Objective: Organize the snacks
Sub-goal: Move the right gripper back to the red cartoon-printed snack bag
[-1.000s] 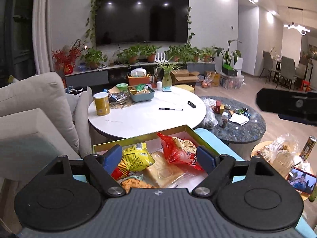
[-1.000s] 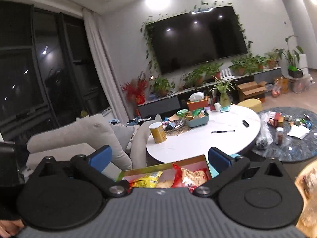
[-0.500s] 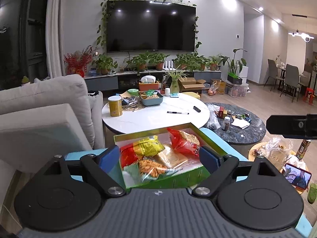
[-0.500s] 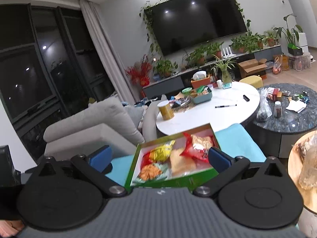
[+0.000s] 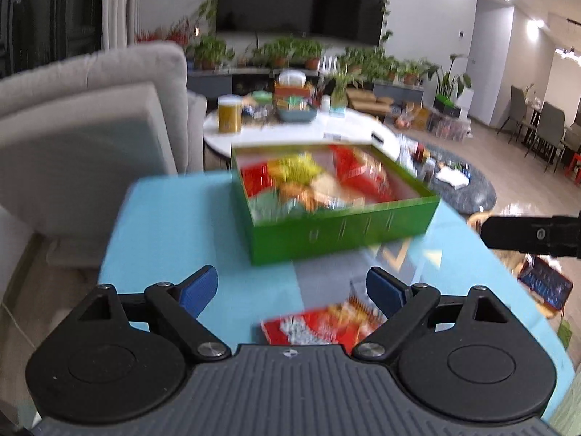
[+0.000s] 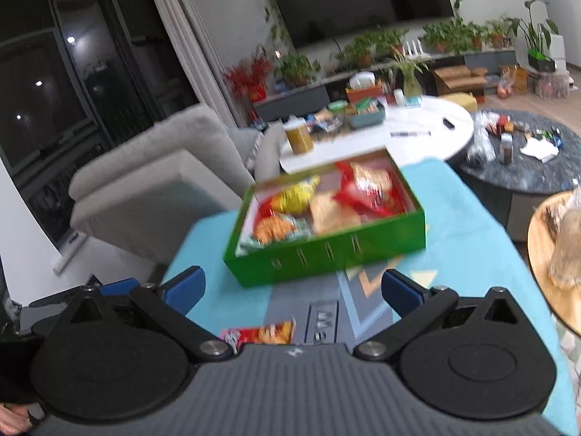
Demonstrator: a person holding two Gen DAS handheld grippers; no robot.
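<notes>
Judging from how things lie, most of the sorting appears done and one packet is left. On the left of the desk (image 5: 174,225), whose blue cover is bare there, nothing is seen waiting to be put away. Toward the middle, the green box (image 5: 341,230) stands on the cover with its lid off, and several snack bags are already packed inside it: a yellow bag (image 6: 296,196), an orange bag (image 6: 270,229) and a red bag (image 6: 370,189) can be told apart (the rest is too blurred to name). Nearer the cameras, a red snack packet (image 5: 319,325) lies flat on the desk, outside the box and well short of its front wall; it is taken to be the item still to be stowed.

The left gripper (image 5: 292,290) is held low over that packet with its jaws spread wide; nothing is clasped between them, and the packet shows just below the gap. Further right, the right gripper (image 6: 292,289) is likewise held with its jaws wide apart and empty, the same packet peeking out at the lower left of its gap. No pad is seen pressing on anything, so the pick-up is judged not yet made.
</notes>
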